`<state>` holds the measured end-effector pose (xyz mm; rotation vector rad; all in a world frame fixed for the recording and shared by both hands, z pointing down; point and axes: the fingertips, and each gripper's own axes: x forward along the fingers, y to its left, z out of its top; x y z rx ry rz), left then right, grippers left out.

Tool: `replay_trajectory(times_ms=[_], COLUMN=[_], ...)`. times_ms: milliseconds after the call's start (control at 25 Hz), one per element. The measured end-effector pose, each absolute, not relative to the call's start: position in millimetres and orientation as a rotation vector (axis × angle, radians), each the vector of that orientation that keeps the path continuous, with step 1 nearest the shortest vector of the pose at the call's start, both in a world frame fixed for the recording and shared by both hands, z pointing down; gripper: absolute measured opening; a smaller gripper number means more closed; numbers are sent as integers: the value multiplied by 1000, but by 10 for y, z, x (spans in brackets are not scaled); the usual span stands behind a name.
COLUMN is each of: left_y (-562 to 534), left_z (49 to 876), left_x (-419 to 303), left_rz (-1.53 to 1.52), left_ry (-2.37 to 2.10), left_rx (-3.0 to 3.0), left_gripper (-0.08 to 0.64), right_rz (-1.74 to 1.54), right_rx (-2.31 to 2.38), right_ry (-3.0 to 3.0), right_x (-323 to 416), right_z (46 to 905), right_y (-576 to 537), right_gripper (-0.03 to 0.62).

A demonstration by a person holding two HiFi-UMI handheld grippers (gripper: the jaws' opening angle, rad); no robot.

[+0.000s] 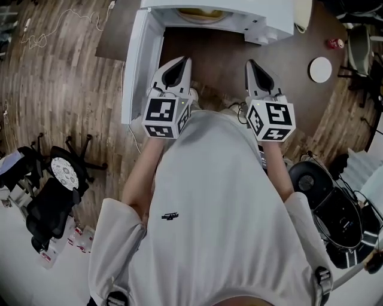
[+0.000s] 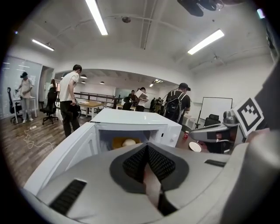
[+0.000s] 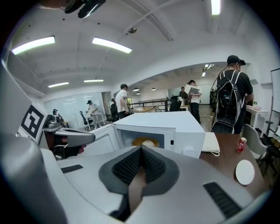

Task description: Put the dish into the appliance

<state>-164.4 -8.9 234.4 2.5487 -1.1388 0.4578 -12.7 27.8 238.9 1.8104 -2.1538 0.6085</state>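
The white microwave (image 1: pixel 263 24) stands on the brown table with its door (image 1: pixel 134 66) swung open to the left. Inside sits a yellow dish (image 1: pixel 200 13) with a pale round food item on it, also visible in the left gripper view as the dish (image 2: pixel 124 142) and in the right gripper view as the dish (image 3: pixel 145 142). My left gripper (image 1: pixel 181 63) and right gripper (image 1: pixel 252 64) are held side by side in front of the opening, short of it. Both are shut with nothing between the jaws. The left gripper (image 2: pixel 147 147) and the right gripper (image 3: pixel 141 148) each point at the cavity.
A white round disc (image 1: pixel 320 69) and a red can (image 1: pixel 334 43) lie on the table right of the microwave, with a folded cloth (image 3: pixel 211 143) beside it. Office chairs (image 1: pixel 51 191) stand on the wooden floor to the left. Several people stand in the background.
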Motion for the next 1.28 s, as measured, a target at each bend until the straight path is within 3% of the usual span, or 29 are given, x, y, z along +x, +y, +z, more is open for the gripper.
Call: replay_trajectory(times_ms=[1280], left_y=[35], left_z=[2287], left_x=[-1413], left_rz=[472], left_ry=[-1043], left_rx=[2604], left_gripper=[-3], right_rz=[541], right_rx=[1726], right_ry=[-2246], right_x=[-297], right_z=[2224], right_y=[400], right_gripper=[2])
